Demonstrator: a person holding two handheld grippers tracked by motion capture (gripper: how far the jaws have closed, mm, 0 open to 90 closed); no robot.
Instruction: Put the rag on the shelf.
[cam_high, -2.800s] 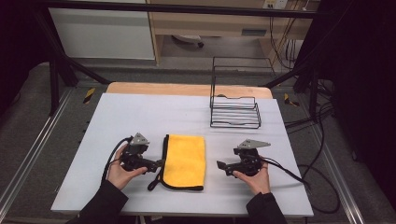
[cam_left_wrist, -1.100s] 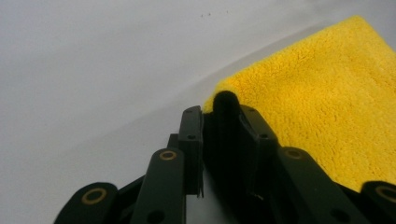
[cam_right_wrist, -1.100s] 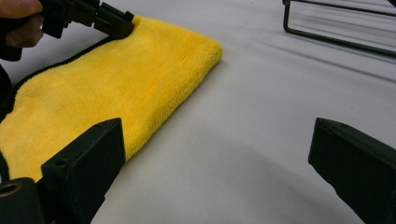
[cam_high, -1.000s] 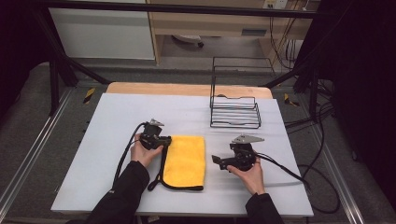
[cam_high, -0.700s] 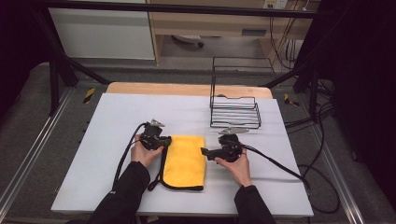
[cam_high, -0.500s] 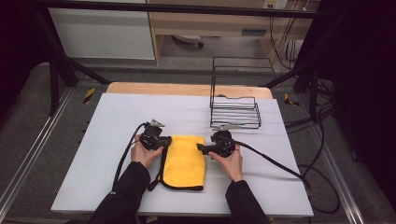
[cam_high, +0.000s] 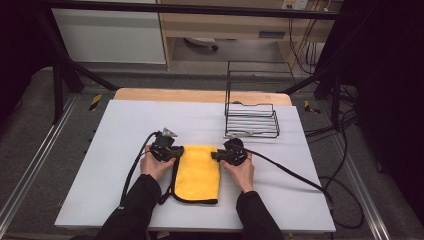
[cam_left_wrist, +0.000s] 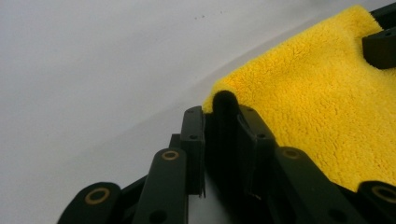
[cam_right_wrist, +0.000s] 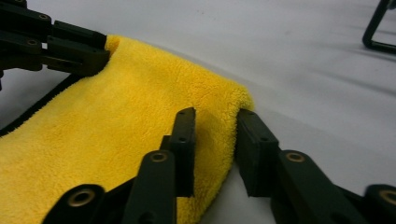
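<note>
Yellow microfibre cloth flat on bench, long axis toward person. Left tongs clamped on far-left corner; right tongs parted, straddling far-right corner.

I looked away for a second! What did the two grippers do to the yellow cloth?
Both moved forward to the yellow cloth's far corners. The left gripper got there first and shut on its corner; the right gripper came in after, jaws astride the other corner, not yet closed. The cloth and wire rack stayed put.
</note>
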